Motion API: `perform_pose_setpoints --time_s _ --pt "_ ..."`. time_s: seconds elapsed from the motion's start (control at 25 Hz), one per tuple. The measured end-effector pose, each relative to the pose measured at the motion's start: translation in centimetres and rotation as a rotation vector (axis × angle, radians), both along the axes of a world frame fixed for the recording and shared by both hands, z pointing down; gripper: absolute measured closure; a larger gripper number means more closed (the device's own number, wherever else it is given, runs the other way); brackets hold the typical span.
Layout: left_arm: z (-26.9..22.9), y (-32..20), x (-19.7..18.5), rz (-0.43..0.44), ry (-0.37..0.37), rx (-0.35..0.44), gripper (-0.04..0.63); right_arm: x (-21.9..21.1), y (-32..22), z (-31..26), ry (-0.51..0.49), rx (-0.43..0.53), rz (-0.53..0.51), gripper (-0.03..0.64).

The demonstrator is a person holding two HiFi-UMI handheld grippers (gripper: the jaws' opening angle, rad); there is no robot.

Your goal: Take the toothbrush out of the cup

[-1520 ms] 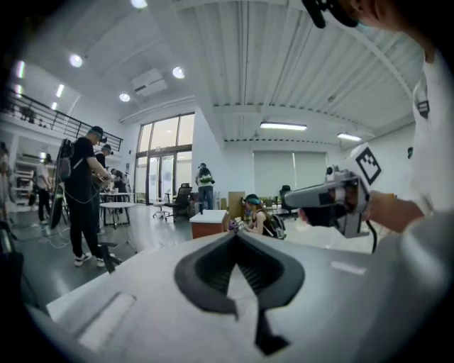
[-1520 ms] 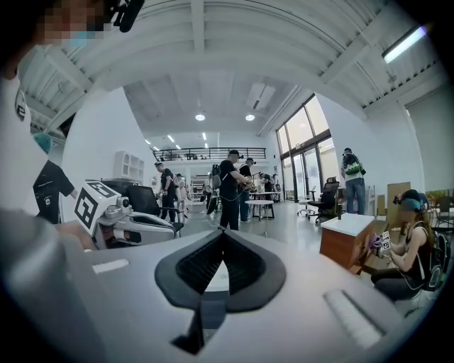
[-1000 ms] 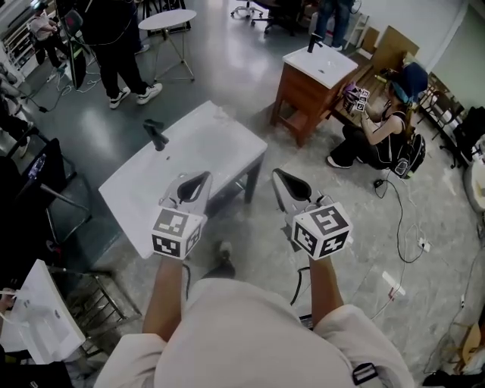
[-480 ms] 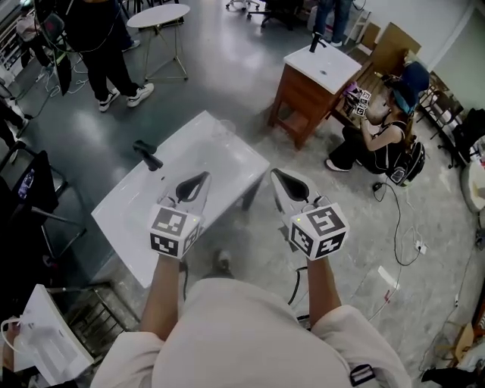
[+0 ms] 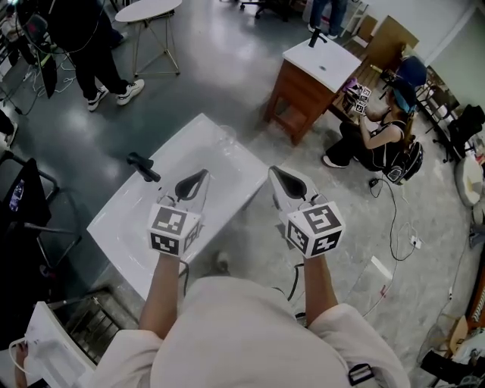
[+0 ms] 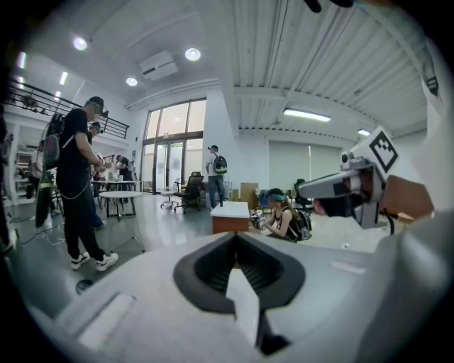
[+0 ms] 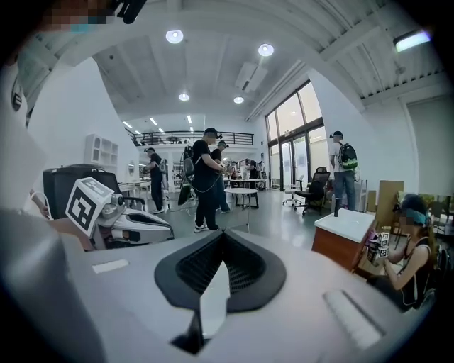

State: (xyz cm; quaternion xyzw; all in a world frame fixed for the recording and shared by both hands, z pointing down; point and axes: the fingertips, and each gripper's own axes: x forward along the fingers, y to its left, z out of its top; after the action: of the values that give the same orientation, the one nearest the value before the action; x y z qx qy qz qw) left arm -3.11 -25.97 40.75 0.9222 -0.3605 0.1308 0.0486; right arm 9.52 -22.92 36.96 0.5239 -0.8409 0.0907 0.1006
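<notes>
Both grippers closed and empty over a white sink top

Nearest, the left gripper (image 5: 201,176) and right gripper (image 5: 277,173) are held out side by side, each with its jaws together and nothing between them; the square black-and-white markers on their cubes are the only print that shows, and no words can be read. Under the left one lies the white sink top (image 5: 129,220) with a black tap (image 5: 142,167), its near end cut off behind the person's arm, while the right one hangs over glossy grey floor (image 5: 227,68). At the sink top's far corner stands a faint clear shape that looks like the cup (image 5: 225,136); the toothbrush is too small to make out. Farther off are a wooden vanity (image 5: 303,95), a crouching person (image 5: 375,132), a round table (image 5: 148,10) and a standing person (image 5: 79,38) cut off by the top edge
</notes>
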Motion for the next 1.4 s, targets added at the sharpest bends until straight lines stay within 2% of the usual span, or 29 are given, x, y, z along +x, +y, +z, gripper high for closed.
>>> perform_pose_setpoints --time_s 0.48,0.88,1.16,1.4 --pt "3.0 -4.3 -0.4 0.048 -0.02 -0.053 0.565 -1.2 -3.9 1.2 0.033 -0.015 0.029 0.612" --pt "6.3 -9.1 0.9 0.002 -0.063 -0.111 0.494 -0.9 -7.8 3.6 0.034 -0.055 -0.019 0.612" --pt "9.0 -12.8 2.5 -0.017 -0.067 -0.167 0.471 0.1 -11.7 5.3 0.027 -0.092 -0.052 0.612" --pt "12.6 -16.6 4.3 -0.054 -0.113 -0.232 0.468 2.2 -15.8 7.1 0.017 -0.126 -0.085 0.612"
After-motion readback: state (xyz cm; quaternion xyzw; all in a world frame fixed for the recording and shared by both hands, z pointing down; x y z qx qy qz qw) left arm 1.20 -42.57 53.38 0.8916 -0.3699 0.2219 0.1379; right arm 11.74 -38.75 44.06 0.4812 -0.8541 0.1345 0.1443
